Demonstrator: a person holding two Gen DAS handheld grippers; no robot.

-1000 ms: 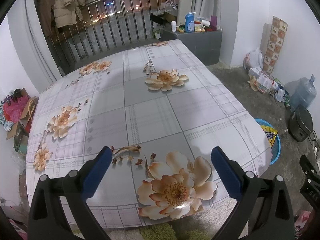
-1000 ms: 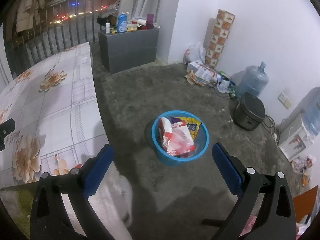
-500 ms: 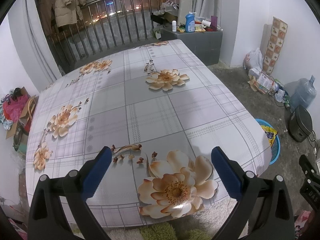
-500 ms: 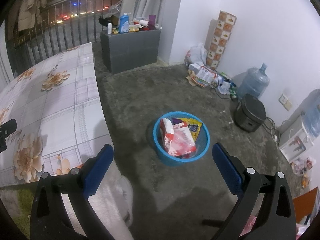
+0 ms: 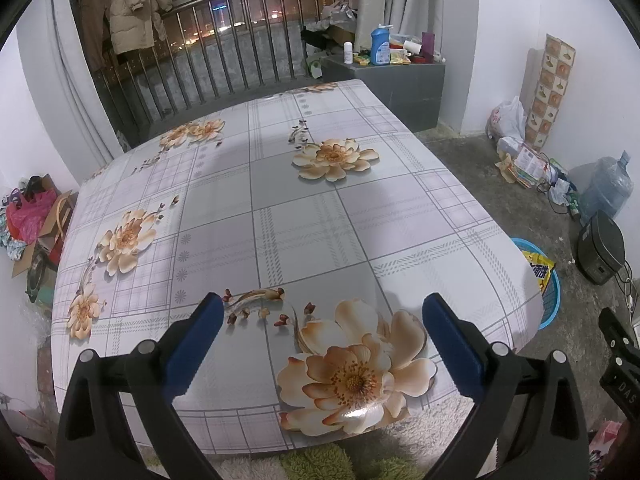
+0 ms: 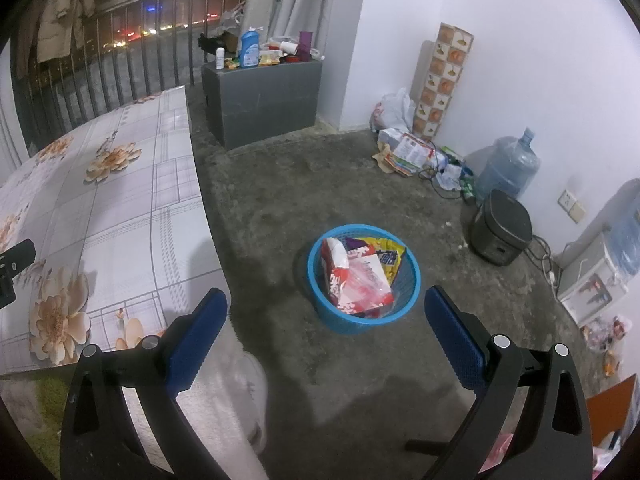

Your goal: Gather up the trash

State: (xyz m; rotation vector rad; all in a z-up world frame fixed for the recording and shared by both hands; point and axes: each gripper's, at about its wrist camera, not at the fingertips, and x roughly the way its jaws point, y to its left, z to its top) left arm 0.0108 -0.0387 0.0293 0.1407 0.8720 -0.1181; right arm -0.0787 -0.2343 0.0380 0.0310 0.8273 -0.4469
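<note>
A blue plastic basket (image 6: 412, 276) stands on the concrete floor to the right of the table. It holds a red-and-white packet (image 6: 356, 276) and a yellow wrapper (image 6: 390, 256). Its rim also shows past the table's right edge in the left wrist view (image 5: 554, 292). My right gripper (image 6: 325, 332) is open and empty, held above the floor just in front of the basket. My left gripper (image 5: 322, 340) is open and empty above the near edge of the table (image 5: 280, 208), which has a flowered grey cloth.
A grey cabinet (image 6: 264, 100) with bottles stands at the back. A water jug (image 6: 508, 164), a black cooker (image 6: 500, 232), cables and bags (image 6: 404, 148) lie along the right wall. A railing (image 5: 224, 72) runs behind the table. A white fluffy cover (image 6: 224, 400) hangs below the table's near edge.
Both views have shifted very slightly. Both grippers stay open and empty, and nothing in the basket or on the table has moved.
</note>
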